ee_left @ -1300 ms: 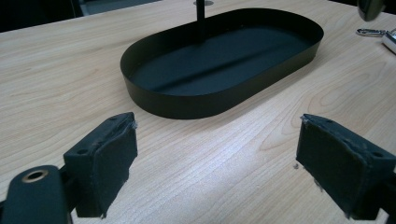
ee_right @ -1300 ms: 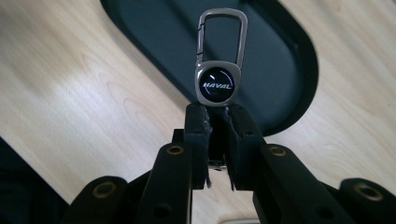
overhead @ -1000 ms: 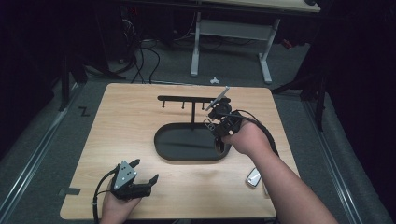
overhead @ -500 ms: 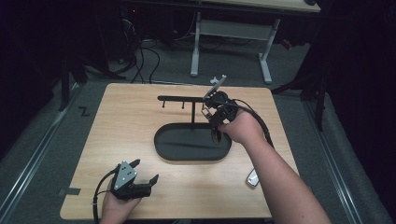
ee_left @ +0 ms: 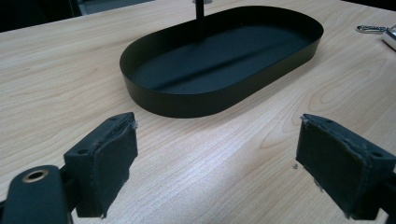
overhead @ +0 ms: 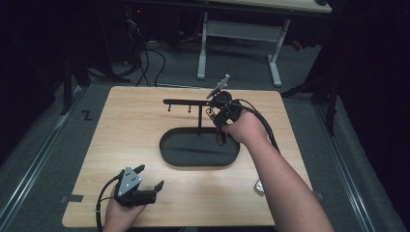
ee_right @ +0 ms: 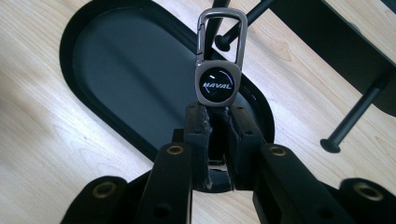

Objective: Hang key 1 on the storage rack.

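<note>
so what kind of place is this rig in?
Probably a lab or workshop, not a home. A small wooden table stands on grey carpet, cables trail over the floor behind it, and a white-legged desk frame stands beyond, in a dark room.

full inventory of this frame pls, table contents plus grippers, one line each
Light wooden table: 1, pale wood grain, centre of the high view.
Black oval metal tray: 1, black, mid-table, nothing in it.
Black hook stand: 1, black, post rising from the tray with a crossbar and pegs.
Silver HAVAL keychain with carabiner clip: 1, silver and black, clamped in the right gripper, its clip next to a peg tip.
Second small silver key fob: 1, silver, near the table's right front edge.
White-legged desk: 1, behind the table.
Left gripper: 1, black, open, front left.
Right gripper: 1, black, shut, at the stand.
</note>
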`<state>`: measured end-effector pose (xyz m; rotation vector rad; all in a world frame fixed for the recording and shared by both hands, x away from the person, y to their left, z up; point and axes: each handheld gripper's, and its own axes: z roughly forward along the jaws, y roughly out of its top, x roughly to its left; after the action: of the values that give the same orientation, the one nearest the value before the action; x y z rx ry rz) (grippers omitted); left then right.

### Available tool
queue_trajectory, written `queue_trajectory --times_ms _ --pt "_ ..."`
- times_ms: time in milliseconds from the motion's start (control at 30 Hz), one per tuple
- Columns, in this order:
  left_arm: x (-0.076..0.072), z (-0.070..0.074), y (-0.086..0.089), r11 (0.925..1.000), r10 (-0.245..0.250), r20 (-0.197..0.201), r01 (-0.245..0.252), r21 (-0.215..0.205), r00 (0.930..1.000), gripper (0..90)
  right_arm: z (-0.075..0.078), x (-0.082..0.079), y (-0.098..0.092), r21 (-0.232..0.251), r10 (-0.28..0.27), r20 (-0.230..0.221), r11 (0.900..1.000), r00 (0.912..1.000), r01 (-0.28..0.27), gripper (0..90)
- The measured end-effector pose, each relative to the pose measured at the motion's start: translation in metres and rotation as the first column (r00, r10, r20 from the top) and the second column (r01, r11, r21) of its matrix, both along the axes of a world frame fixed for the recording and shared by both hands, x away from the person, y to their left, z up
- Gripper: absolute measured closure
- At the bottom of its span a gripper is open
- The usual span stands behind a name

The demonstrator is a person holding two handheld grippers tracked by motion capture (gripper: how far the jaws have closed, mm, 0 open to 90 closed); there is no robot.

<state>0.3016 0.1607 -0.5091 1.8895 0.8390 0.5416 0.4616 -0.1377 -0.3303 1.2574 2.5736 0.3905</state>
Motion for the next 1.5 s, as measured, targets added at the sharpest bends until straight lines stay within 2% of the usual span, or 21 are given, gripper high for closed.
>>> queue_trajectory --times_ms 67,267,333,533,767,900,1033,1067,1233,1500 --pt "0.000 0.000 0.000 1.0000 0.001 0.002 -0.001 -0.001 1.0000 12.9 -0.002 0.002 0.000 -0.010 0.010 0.003 1.000 0.9999 -0.010 80.5" --pt "0.000 -0.001 -0.001 1.0000 0.000 0.004 0.000 0.000 1.0000 12.9 -0.010 0.007 0.001 -0.013 -0.021 0.005 1.000 0.9998 0.021 80.4" --pt "0.000 -0.001 -0.001 1.0000 0.000 0.004 0.000 -0.001 1.0000 12.9 -0.011 0.009 0.000 -0.015 -0.010 0.012 1.000 0.9999 0.010 80.4" --pt "0.000 -0.001 -0.001 1.0000 -0.001 -0.001 0.001 0.000 1.0000 12.9 -0.016 0.015 0.002 -0.018 -0.022 0.025 1.000 0.9994 0.023 80.2" --pt "0.000 -0.001 -0.001 1.0000 -0.004 -0.004 0.004 0.002 1.0000 13.0 -0.022 0.020 0.004 -0.012 -0.048 0.011 0.999 0.9988 0.048 79.6" --pt "0.001 -0.001 0.000 1.0000 -0.005 -0.005 0.005 0.002 1.0000 13.0 -0.027 0.023 0.007 -0.028 -0.035 0.006 0.999 0.9994 0.035 79.3" --pt "0.001 -0.002 0.000 1.0000 -0.006 -0.007 0.006 0.001 1.0000 13.0 -0.027 0.023 0.009 -0.017 -0.050 0.010 0.999 0.9987 0.050 78.9" --pt "0.001 -0.002 0.000 1.0000 -0.007 -0.007 0.007 0.002 1.0000 13.0 -0.024 0.024 0.009 0.000 -0.051 0.021 0.999 0.9985 0.051 76.8" --pt "0.001 -0.002 -0.001 1.0000 -0.007 -0.010 0.007 0.000 0.9999 13.1 -0.023 0.019 0.008 0.004 -0.037 0.021 0.999 0.9991 0.037 75.4" --pt "0.003 -0.003 -0.003 1.0000 -0.009 -0.016 0.009 0.003 0.9998 13.2 -0.025 0.000 -0.005 0.022 -0.039 0.015 0.999 0.9991 0.039 71.5"
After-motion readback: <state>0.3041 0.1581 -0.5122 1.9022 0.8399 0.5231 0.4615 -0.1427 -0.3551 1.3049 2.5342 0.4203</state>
